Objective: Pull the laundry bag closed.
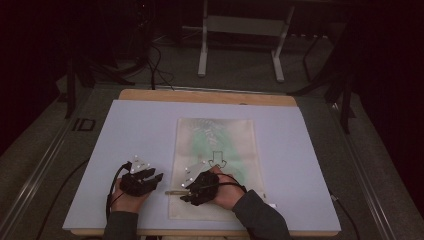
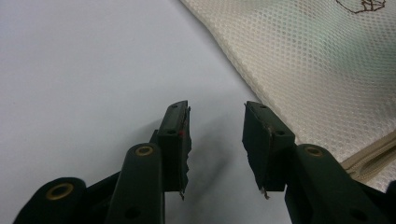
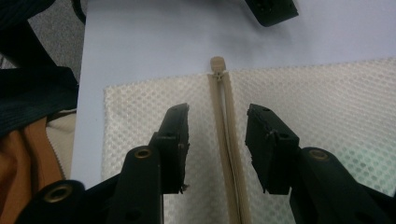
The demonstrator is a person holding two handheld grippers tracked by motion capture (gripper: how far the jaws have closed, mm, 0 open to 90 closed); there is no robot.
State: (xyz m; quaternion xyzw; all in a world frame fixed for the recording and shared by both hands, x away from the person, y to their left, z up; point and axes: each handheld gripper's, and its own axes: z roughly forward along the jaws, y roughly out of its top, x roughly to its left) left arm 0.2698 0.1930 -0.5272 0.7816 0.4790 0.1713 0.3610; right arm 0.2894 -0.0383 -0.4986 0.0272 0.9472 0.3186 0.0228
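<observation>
Lying flat on the pale table (image 1: 125,130), the mesh bag (image 1: 215,150) leaves wide bare surface to its left and right. My left gripper (image 2: 216,135) hovers spread over bare table just beside the bag's edge, touching nothing. My right gripper (image 3: 217,135) is spread too, its jaws straddling the beige zipper (image 3: 229,140), whose pull (image 3: 217,65) sits at the bag's edge ahead.

Bare table (image 1: 130,130) left of the flat mesh bag (image 1: 215,145) seems unobstructed for tongs.
</observation>
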